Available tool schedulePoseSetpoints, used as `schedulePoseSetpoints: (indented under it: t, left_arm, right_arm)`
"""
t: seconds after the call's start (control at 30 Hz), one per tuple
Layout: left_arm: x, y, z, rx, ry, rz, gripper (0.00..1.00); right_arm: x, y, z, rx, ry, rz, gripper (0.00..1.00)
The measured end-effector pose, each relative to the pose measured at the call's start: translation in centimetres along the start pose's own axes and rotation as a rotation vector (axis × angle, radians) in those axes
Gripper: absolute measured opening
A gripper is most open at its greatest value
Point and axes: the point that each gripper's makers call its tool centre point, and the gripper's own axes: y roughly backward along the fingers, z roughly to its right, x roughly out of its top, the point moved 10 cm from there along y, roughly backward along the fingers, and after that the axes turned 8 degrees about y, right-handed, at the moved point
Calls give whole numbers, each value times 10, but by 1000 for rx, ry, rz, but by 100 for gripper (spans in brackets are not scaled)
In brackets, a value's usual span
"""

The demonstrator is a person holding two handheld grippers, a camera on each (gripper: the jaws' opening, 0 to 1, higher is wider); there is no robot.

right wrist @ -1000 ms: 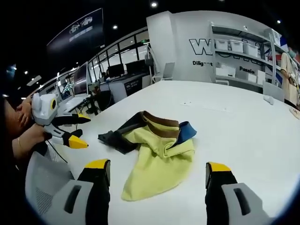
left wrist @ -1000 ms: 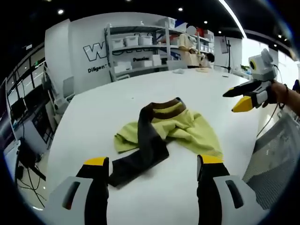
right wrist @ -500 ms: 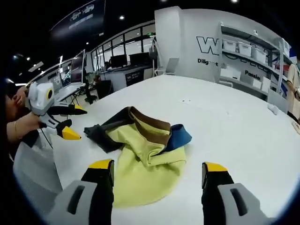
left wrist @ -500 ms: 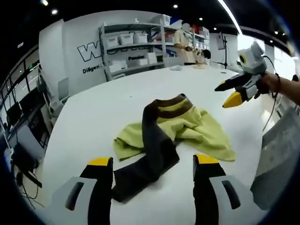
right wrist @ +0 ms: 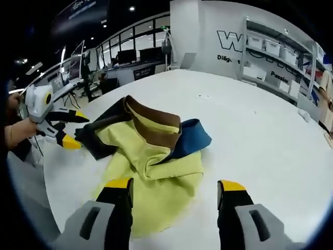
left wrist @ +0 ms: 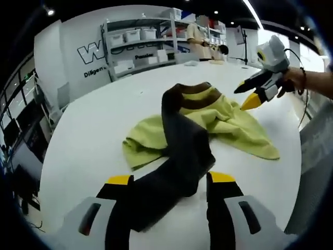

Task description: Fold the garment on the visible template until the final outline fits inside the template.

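Garment (left wrist: 208, 122) lies crumpled near the middle of the white worktop (left wrist: 93, 140), a yellow-green piece with a brown collar band and a dark grey sleeve; in the right gripper view (right wrist: 151, 156) a blue part shows beside the brown band. In the left gripper view the dark sleeve (left wrist: 177, 166) runs down toward the camera, its end lying between the jaws of the left tongs (left wrist: 170, 179), which stand wide apart with nothing clamped. The right tongs (right wrist: 176, 185) also stand wide, with the yellow-green edge of the cloth just ahead of the jaws and nothing held.

In the left gripper view the right tongs (left wrist: 248, 94) come in from the right, held by a hand (left wrist: 291, 78), tips just above the far edge of the cloth. In the right gripper view the left tongs (right wrist: 70, 130) come in from the left, close to the dark sleeve. Shelving (left wrist: 135, 47) with white bins stands behind the worktop against a white wall with lettering.
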Motion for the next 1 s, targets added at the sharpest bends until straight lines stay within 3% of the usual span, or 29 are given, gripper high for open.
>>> schedulePoseSetpoints:
  t: [0.1, 0.4, 0.47, 0.53, 0.7, 1.0]
  left_arm:
    - [-4, -3, 2, -11, 27, -8, 51]
    - [-10, -10, 2, 17, 21, -5, 37]
    - [-11, -11, 1, 15, 106, -22, 34]
    - [-10, -12, -2, 26, 110, -15, 31]
    - [-8, -8, -1, 27, 100, -3, 9]
    - [1, 13, -12, 25, 147, 34, 5]
  right_arm:
    - [-6, -7, 3, -56, 47, -38, 56]
    - [-18, -20, -2, -41, -14, -43, 35]
    - [-18, -20, -4, -40, -40, -30, 28]
    - [-18, -21, -5, -41, -66, -17, 20]
    - [-17, -22, -4, -44, -96, -6, 0]
    - [-2, -2, 5, -79, -130, 57, 0]
